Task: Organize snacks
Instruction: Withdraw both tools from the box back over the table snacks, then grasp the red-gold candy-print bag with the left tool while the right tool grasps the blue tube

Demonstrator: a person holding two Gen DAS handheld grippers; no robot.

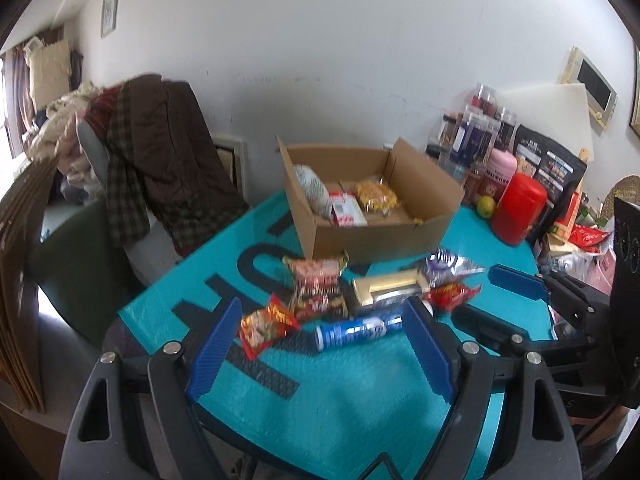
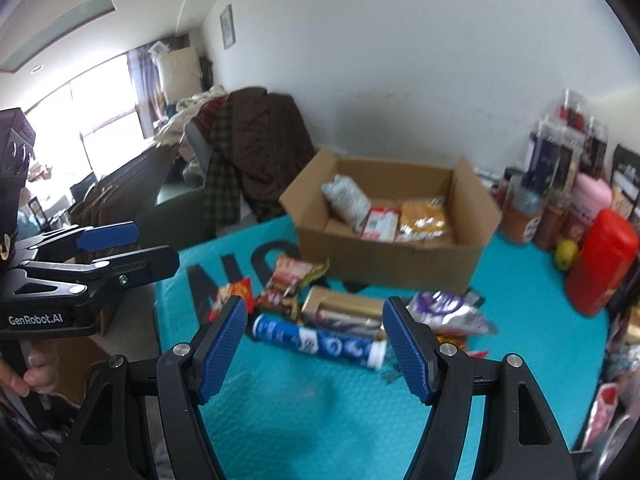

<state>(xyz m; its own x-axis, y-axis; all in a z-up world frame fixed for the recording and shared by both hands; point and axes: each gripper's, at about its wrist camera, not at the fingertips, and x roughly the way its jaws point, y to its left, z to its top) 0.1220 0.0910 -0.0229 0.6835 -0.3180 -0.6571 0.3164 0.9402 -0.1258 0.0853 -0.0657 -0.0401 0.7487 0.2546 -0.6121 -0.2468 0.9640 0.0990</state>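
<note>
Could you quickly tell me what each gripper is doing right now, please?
Left gripper: open, holding nothing.
Right gripper: open, holding nothing.

"GenRobot.AI" on the left gripper (image 2: 124, 250) body

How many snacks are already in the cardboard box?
3: a white bag at the left, a red-white pack in the middle, a yellow packet at the right. More may be hidden.

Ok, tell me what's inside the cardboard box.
The cardboard box holds three snacks: a whitish patterned bag leaning at its left wall, a red-and-white packet in the middle, and a yellow bag beside it. The near wall hides the floor just behind it.
</note>
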